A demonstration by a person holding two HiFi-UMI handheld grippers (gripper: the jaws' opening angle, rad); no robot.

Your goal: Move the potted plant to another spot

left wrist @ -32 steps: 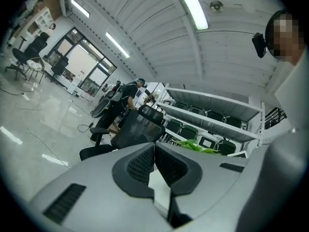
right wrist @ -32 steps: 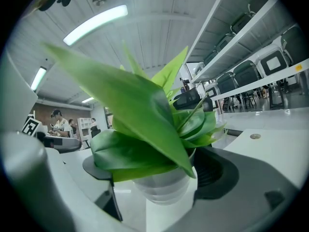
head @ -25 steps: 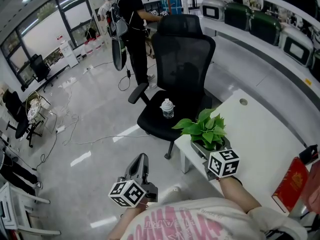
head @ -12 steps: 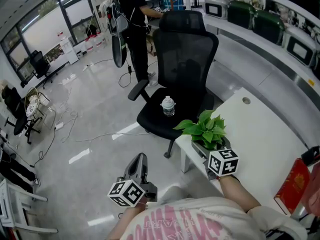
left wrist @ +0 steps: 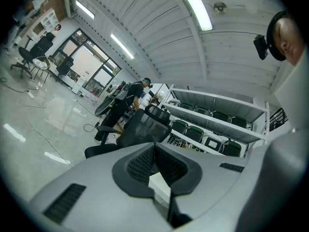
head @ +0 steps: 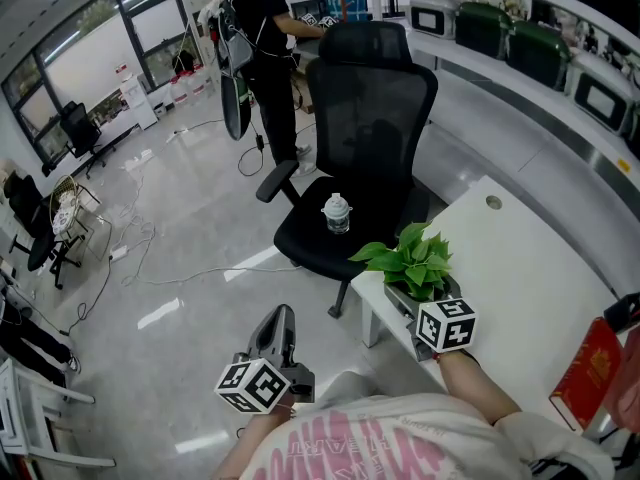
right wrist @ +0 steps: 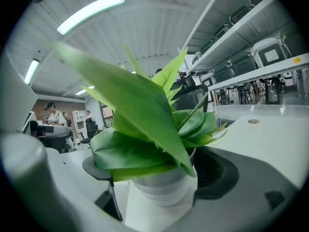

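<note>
Support surfaces: white table (head: 520,268), chair seat, floor.
We take the white table as reference. The potted plant (head: 412,258) sits at the table's near left corner, the one closest to the chair; we cannot confirm that its base rests on the top. A round cable port (head: 486,203) is set in the table's far end. A red book (head: 582,368) lies at the table's near right edge. The black office chair (head: 370,230) stands just left of the table, seat facing away from it, with a clear bottle (head: 336,215) upright on the seat. The glossy floor (head: 180,268) left of the table carries loose cables (head: 150,238).
</note>
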